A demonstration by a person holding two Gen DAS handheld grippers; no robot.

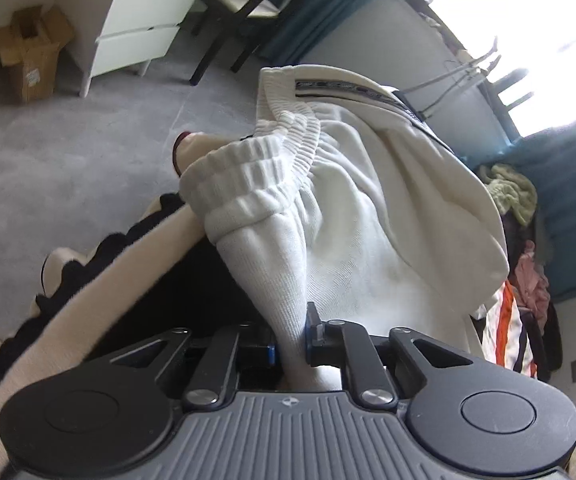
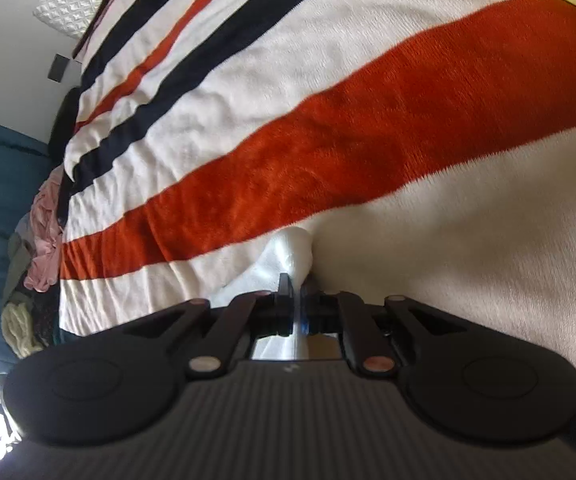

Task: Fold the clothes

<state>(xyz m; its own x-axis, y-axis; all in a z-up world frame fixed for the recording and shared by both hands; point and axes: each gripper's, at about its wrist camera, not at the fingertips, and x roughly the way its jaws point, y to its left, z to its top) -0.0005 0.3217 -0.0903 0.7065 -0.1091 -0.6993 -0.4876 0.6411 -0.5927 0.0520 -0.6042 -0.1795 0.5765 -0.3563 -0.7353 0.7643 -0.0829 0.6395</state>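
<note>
A white garment [image 1: 352, 216] with a ribbed elastic waistband and a dark printed side stripe hangs in the left wrist view. My left gripper [image 1: 291, 344] is shut on a bunched fold of it, held above the floor. In the right wrist view my right gripper [image 2: 296, 292] is shut on a small white fold of cloth [image 2: 292, 252], close against a striped white, orange and navy knit blanket [image 2: 328, 140] that fills the view. Whether that fold belongs to the same garment I cannot tell.
A cream and black fabric [image 1: 99, 280] lies lower left. Grey carpet [image 1: 67, 152], a cardboard box [image 1: 31, 56], white drawers [image 1: 143, 24] and a dark chair [image 1: 227, 20] stand beyond. A pile of clothes [image 1: 528, 264] rests on teal bedding; it also shows in the right wrist view [image 2: 39, 240].
</note>
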